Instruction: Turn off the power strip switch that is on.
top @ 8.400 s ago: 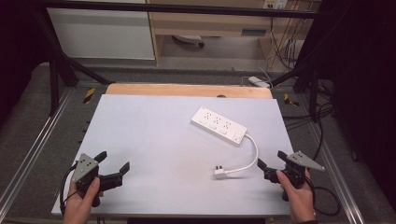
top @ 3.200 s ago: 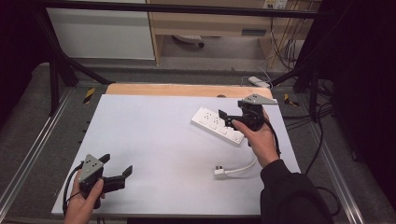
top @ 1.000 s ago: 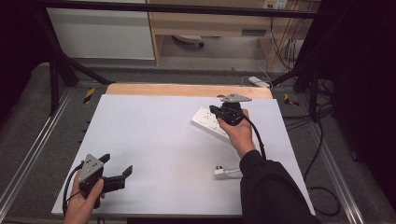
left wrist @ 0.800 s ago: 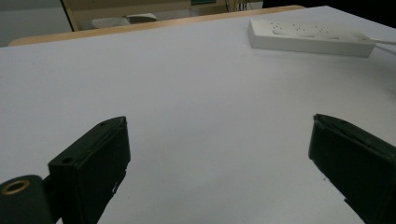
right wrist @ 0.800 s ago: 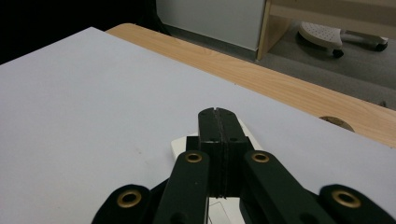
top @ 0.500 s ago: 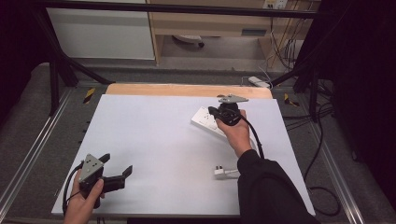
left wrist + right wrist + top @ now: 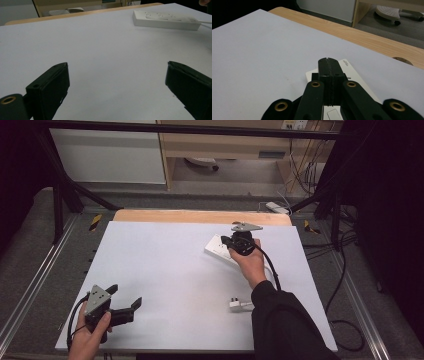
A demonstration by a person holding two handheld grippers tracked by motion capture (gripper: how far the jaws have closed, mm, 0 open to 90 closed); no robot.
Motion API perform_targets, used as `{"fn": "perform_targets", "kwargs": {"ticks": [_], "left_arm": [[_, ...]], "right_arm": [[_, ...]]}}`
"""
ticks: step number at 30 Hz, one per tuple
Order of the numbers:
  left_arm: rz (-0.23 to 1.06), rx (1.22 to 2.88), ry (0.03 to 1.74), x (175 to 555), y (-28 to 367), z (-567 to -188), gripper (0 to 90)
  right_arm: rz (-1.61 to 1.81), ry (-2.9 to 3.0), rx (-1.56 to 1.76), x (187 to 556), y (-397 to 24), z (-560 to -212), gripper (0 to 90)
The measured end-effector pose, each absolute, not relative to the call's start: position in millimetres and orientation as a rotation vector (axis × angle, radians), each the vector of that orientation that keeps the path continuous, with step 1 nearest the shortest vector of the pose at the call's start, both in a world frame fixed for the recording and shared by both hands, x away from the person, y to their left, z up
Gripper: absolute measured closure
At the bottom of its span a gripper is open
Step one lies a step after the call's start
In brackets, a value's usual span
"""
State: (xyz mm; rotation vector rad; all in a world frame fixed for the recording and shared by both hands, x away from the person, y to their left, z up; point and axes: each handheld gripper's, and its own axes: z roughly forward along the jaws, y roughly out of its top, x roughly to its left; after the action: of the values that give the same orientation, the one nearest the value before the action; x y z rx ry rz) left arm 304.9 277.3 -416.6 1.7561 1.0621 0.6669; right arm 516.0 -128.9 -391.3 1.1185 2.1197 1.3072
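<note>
Left tongs (image 7: 131,309) released — jaws wide, resting low at the near-left of the counter (image 7: 165,265), idle. Power strip (image 7: 218,250) lies toward the far right of the counter. Right tongs (image 7: 328,75) clenched, nothing between them, tips over the strip's end — likely pressing its switch. Plug (image 7: 235,304) lies loose, not yet handled.

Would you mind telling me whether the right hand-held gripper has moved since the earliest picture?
Yes. The right hand-held gripper has gone from the table's near right corner up to the power strip, towards the wooden edge.
</note>
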Motion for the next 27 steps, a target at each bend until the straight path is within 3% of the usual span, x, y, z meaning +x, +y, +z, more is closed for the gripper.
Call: {"fn": "perform_targets", "kwargs": {"ticks": [27], "left_arm": [[0.665, 1.758, 1.058, 305, 277, -417, 5.4]], "right_arm": [[1.275, 2.138, 1.145, 523, -121, -408, 90.0]]}}
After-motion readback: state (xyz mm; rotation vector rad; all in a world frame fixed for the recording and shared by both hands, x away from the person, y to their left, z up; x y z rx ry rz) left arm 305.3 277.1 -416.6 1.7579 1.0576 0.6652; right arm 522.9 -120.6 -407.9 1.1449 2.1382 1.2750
